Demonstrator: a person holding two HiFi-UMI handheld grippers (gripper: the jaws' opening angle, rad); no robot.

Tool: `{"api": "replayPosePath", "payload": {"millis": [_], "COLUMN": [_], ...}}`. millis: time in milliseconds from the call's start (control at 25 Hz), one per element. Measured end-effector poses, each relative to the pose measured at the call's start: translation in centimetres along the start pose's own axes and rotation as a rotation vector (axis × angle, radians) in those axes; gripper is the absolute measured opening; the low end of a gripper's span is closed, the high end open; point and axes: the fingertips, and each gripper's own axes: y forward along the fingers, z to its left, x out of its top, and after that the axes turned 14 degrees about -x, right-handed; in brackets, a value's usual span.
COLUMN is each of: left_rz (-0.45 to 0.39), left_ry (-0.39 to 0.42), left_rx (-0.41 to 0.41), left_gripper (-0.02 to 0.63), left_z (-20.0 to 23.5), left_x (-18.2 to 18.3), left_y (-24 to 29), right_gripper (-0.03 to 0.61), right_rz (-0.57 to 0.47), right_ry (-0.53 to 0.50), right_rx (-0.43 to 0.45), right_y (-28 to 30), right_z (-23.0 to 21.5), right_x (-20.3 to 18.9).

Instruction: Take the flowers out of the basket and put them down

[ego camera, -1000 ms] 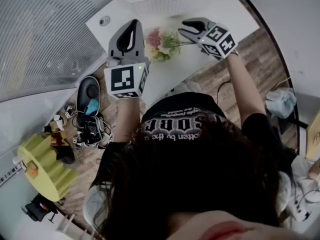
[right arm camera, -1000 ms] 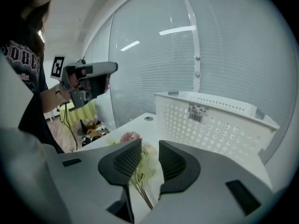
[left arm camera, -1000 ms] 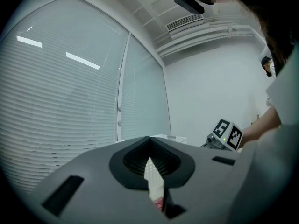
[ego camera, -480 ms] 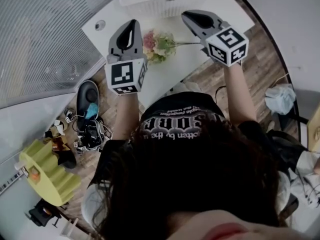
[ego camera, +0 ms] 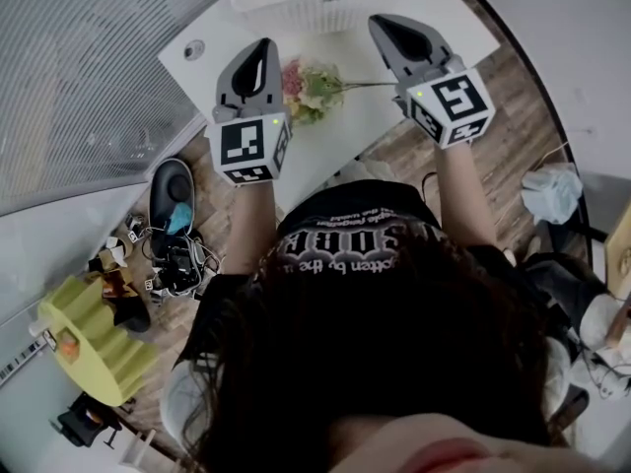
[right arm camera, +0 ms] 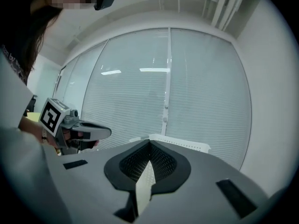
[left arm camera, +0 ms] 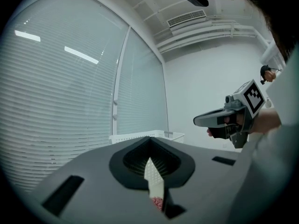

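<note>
Left tool [left arm camera: 150, 140] with jaws together before a white basket [left arm camera: 123, 137], right tool [left arm camera: 198, 121] alongside

Head view looks steeply down from above the person onto the white rectangular table [ego camera: 325, 146]. Both gripper views face level, sharing the white lattice plastic basket [left arm camera: 140, 136] at its far edge.

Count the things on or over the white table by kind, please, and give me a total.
white basket: 1
flower bunch: 1
hand-held gripper: 2, the left hand-held gripper and the right hand-held gripper
Total: 4
</note>
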Motion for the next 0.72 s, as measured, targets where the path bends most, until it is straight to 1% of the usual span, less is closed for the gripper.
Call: {"api": "replayPosePath", "payload": {"millis": [80,240,520,720], "left_rz": [-0.007,-0.018,-0.014,-0.013], "left_ry": [0.004,0.008,0.002,0.001], "left_rx": [-0.001,-0.005,-0.007,-0.003], "left_gripper": [0.002,0.002,0.002,0.002], "left_z": [-0.1,-0.3,-0.2,0.1], "left_x": [0.2,0.6,0.5,0.1], "left_y": [0.0,0.0,0.1,0.1], "right_gripper": [0.026,0.026,0.026,0.026], "right_rz": [-0.008,-0.016,-0.016,-0.018], "right_ry": [0.023,0.070,0.059,0.055], "right_rx": [-0.022,-0.034,-0.072,-0.115], "right_y": [-0.3,-0.7,-0.6,-0.5], "right_z": [-0.4,-0.9,-1.4,-1.9], "right_x": [0.3,0.2,0.2,-0.9]}}
